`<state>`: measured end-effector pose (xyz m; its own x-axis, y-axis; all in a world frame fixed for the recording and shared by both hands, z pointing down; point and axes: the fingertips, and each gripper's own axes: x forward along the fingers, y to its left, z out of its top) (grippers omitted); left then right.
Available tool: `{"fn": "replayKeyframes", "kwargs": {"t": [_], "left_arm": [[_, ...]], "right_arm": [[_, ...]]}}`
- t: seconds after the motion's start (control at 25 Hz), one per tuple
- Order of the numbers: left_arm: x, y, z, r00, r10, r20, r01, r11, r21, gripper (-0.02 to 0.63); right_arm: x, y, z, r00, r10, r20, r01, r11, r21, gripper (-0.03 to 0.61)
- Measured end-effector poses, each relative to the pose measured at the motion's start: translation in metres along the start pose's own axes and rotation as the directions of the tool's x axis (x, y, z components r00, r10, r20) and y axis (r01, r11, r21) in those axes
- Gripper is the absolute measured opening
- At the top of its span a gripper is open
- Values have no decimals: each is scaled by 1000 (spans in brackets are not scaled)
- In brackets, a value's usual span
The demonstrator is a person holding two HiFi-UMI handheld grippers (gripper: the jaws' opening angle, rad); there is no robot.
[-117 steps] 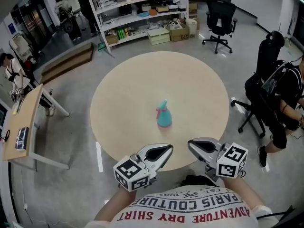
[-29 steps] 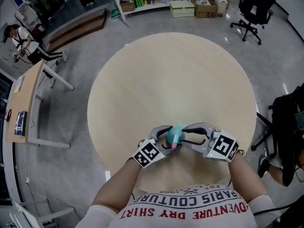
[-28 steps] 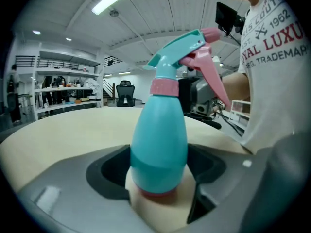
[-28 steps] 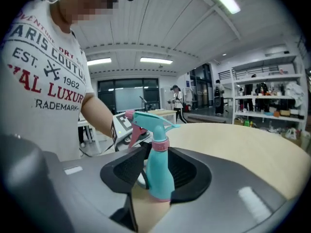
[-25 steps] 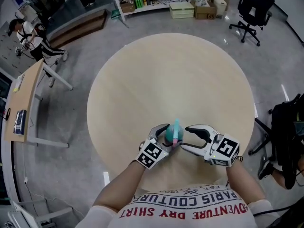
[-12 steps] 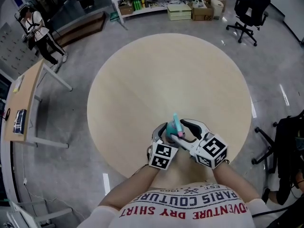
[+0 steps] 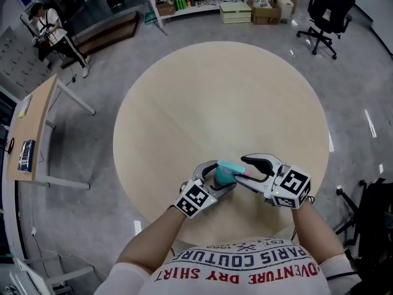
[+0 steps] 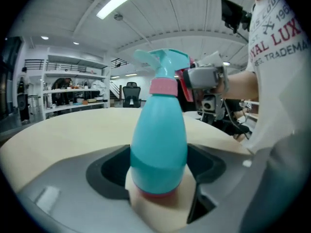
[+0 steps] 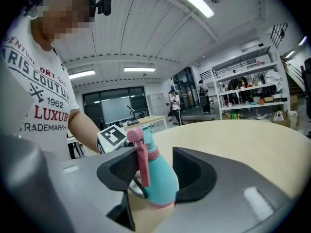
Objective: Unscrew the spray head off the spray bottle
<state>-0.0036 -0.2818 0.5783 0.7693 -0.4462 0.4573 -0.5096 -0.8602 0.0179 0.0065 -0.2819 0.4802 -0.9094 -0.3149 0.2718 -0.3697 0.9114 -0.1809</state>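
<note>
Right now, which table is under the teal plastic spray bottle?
The round beige table, with the spray bottle near its closest edge; the rectangular wooden desk stands apart at left.

Head camera looking steeply down on table; left tongs and right tongs cameras facing each other closely, sharing spray bottle.

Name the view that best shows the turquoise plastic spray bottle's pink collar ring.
The left gripper view: the pink collar ring shows as a full, unobstructed band. The right gripper view shows it smaller, partly behind the pink trigger. The head view does not resolve it.
</note>
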Motion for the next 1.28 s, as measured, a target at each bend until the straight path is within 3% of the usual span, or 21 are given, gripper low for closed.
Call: {"fn": "replayKeyframes", "kwargs": {"t": [0.2, 0.48, 0.56, 0.68, 0.92, 1.08, 1.28], "left_arm": [[4, -1, 3, 993, -114, -22, 115, 992, 57, 353], [3, 2, 1, 992, -123, -18, 123, 991, 48, 354], [1, 5, -1, 997, -76, -5, 76, 997, 15, 354], [2, 13, 1, 998, 60, 15, -59, 996, -67, 354], [2, 13, 4, 963, 270, -3, -267, 952, -148, 354], [1, 9, 2, 938, 346, -17, -343, 921, -182, 354], [4, 5, 5, 924, 381, -16, -377, 906, -191, 354]], "right_arm": [[-2, -14, 3, 999, 45, -28, -47, 998, -46, 210], [0, -16, 5, 999, 50, -15, -51, 997, -53, 200], [-4, -13, 7, 1000, 18, -2, -18, 998, -58, 210], [-19, -8, 9, 999, -43, 30, 45, 997, -67, 210], [-12, 16, 2, 995, -93, 47, 96, 993, -62, 207], [9, 8, -5, 986, -165, 26, 167, 984, -61, 193], [17, 6, -4, 983, -181, 33, 183, 981, -62, 142]]}}
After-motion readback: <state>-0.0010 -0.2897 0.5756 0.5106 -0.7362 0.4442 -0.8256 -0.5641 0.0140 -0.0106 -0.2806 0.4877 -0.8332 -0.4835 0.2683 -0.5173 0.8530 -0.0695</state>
